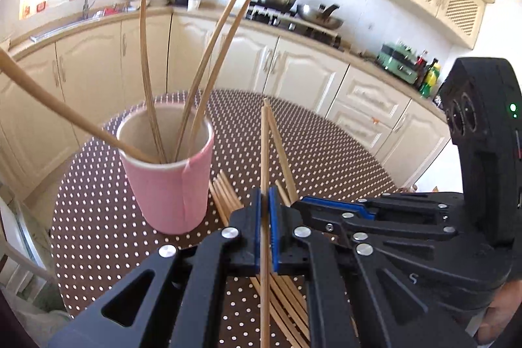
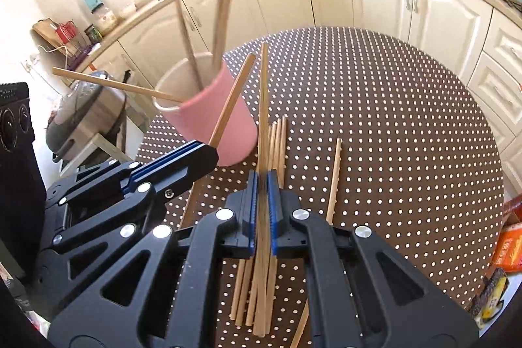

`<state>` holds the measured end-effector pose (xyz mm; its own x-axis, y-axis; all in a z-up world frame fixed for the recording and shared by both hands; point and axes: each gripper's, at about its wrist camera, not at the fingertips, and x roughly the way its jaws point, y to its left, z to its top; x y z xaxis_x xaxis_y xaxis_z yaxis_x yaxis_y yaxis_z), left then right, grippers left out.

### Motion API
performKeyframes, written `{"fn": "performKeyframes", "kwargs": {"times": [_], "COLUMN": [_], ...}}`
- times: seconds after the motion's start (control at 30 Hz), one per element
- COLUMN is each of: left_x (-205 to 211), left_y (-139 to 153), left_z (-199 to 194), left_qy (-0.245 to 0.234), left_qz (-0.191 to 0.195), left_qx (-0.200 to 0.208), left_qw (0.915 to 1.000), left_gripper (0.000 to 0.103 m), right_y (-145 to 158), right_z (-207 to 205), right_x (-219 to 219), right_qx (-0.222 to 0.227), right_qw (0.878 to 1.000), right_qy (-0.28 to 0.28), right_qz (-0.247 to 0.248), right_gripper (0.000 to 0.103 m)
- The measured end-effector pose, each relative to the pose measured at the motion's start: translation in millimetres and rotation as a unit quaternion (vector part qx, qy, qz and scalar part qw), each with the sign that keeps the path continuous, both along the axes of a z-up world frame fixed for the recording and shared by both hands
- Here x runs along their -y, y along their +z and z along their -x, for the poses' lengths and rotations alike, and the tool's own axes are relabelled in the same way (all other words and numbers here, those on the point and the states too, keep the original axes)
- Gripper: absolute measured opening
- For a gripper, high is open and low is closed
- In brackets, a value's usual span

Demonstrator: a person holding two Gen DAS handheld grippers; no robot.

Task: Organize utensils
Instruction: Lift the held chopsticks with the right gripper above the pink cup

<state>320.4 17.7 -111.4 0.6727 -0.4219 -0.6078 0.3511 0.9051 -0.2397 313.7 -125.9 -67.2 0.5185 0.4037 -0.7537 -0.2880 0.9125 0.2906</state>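
Note:
A pink cup [image 1: 169,185] [image 2: 225,126] stands on the brown dotted table [image 1: 98,217] [image 2: 391,119] with several wooden chopsticks leaning in it. My left gripper [image 1: 268,194] [image 2: 212,150] is shut on one chopstick [image 1: 265,145] [image 2: 233,100] that points up beside the cup. My right gripper [image 2: 262,176] [image 1: 295,204], close to the right of the left one, is shut on another chopstick [image 2: 263,93] [image 1: 280,149]. Several loose chopsticks [image 1: 225,194] [image 2: 277,142] lie on the table under both grippers, right of the cup. A single chopstick [image 2: 334,178] lies apart to the right.
Cream kitchen cabinets [image 1: 293,64] and a counter curve round behind the table. A rice cooker [image 2: 81,110] sits on a low stand left of the table. Orange boxes [image 2: 510,240] sit at the table's right edge. A chair back [image 1: 19,266] stands at the left.

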Motion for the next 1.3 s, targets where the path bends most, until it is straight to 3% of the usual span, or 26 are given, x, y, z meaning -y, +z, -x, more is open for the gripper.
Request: {"fn": "performKeyframes", "kwargs": {"times": [0.33, 0.7, 1.0, 1.3], "left_x": [-10, -21, -47, -55], "left_y": [28, 58, 86, 110], "left_z": [24, 37, 33, 33], "left_qy": [-0.04, -0.001, 0.091, 0.139], "left_qz": [0.051, 0.05, 0.072, 0.091], "left_qx": [0.052, 0.133, 0.23, 0.302], "left_qw": [0.9965, 0.9899, 0.9663, 0.9388], "left_gripper": [0.005, 0.005, 0.005, 0.005], "right_y": [37, 77, 115, 141], "right_z": [17, 28, 24, 9], "right_x": [11, 0, -2, 0], "right_qx": [0.045, 0.104, 0.164, 0.213], "right_qw": [0.999, 0.994, 0.986, 0.975], "right_qy": [0.015, 0.02, 0.008, -0.017], "right_qz": [-0.022, -0.022, -0.041, -0.066], "right_gripper": [0.007, 0.007, 0.007, 0.007]}}
